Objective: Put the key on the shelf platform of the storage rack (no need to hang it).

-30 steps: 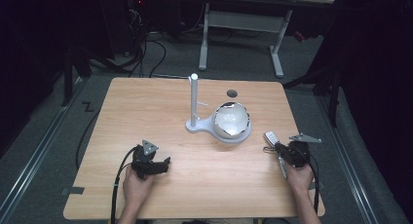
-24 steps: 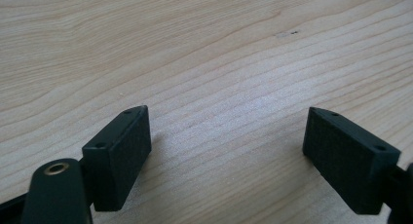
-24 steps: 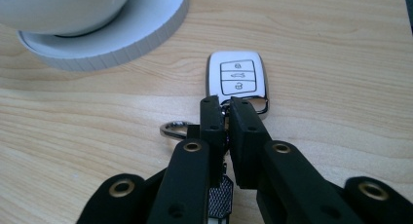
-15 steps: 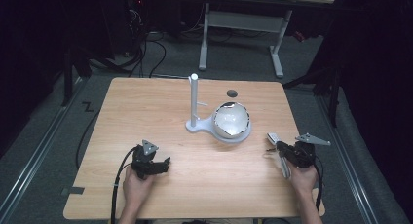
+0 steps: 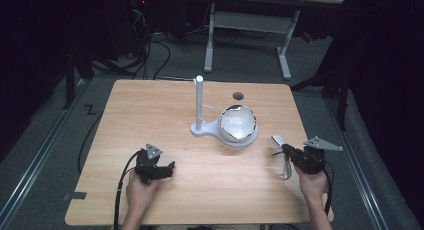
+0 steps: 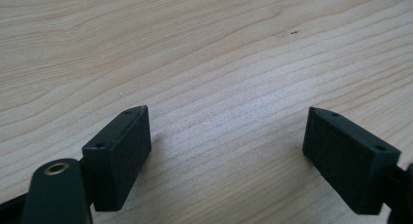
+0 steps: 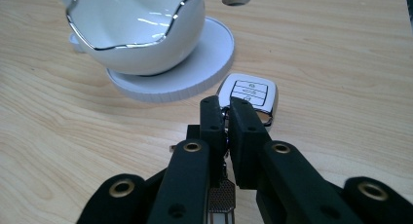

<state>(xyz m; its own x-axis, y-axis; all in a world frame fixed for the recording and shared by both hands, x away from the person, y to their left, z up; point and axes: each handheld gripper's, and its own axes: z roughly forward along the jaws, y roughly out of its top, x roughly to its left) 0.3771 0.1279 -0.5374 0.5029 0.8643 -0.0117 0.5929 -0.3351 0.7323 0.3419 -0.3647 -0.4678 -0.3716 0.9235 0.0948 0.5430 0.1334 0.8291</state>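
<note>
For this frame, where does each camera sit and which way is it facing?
High view: above the person's table edge, looking forward and down on the table; both forearms, left gripper, right gripper.
Left gripper view: rides that gripper, looking down at bare wood between open jaws.
Right gripper view: rides that gripper, facing the white bowl; jaws shut on a key fob.
High and right gripper views share the bowl and fob.
</note>
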